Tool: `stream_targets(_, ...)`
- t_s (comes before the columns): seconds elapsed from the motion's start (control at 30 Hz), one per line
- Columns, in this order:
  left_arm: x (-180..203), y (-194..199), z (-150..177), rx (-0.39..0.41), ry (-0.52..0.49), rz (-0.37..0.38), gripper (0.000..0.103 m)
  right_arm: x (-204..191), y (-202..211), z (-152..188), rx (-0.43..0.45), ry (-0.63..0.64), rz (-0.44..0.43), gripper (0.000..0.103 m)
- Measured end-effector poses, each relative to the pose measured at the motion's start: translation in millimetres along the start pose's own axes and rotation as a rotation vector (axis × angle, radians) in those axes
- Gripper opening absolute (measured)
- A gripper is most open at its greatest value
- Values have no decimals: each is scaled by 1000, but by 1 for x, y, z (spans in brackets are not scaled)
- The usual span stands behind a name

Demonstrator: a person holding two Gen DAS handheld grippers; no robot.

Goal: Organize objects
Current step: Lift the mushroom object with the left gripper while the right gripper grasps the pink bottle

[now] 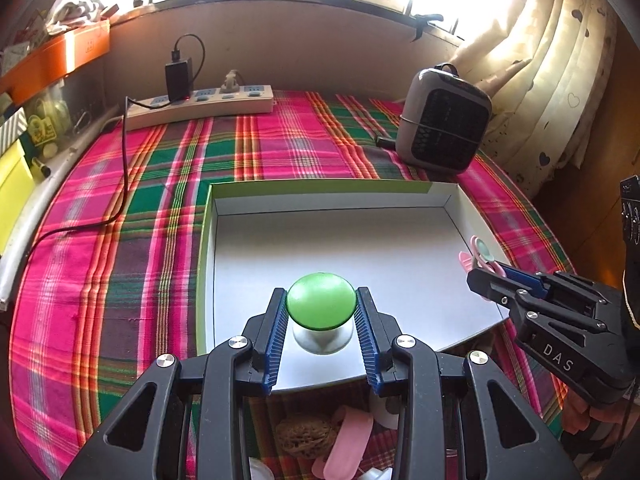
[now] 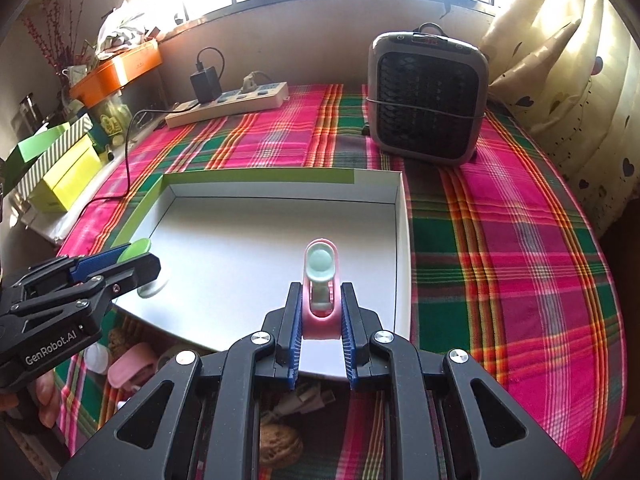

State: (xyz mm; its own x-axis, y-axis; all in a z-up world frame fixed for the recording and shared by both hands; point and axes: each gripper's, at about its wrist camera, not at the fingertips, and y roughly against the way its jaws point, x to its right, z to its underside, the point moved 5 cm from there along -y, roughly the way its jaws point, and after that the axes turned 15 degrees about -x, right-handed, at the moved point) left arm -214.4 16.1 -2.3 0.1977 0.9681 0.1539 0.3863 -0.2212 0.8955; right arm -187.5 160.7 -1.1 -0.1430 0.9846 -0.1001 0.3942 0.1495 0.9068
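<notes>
Both grippers, left [image 1: 322,310] and right [image 2: 320,308], are clamped on loads above the box [image 1: 328,196]: green dome [image 1: 321,300] may slip out, round as it is, and pink clip [image 2: 321,280] may tilt.

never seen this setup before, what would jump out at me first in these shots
First the loud pink-and-green plaid cloth over the whole table, with a shallow white box lying open in the middle. Over the box, the left gripper is shut on a green-capped object, and the right gripper on a pink object with a pale mint piece. A grey fan-like appliance stands at the far right, a white power strip at the far left.
</notes>
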Motion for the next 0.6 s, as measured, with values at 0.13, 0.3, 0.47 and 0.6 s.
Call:
stream_targets(0.13,-2,-5,-4,-5,4,-4,32,2,-5,-4,-9,-2,9,18)
stream_targets(0.3,-6,-11,-12,-5,11,-12,32,5,-11,-11,-13,-7,16,18)
stream_targets(0.47,-8,-13,-21,2,4,-26,32,7,-17,-19,-20,-6,27,18)
stream_targets(0.6,-10,-20,-27,-5,3,-36,32,8,-22,-25,-25,1,37,18)
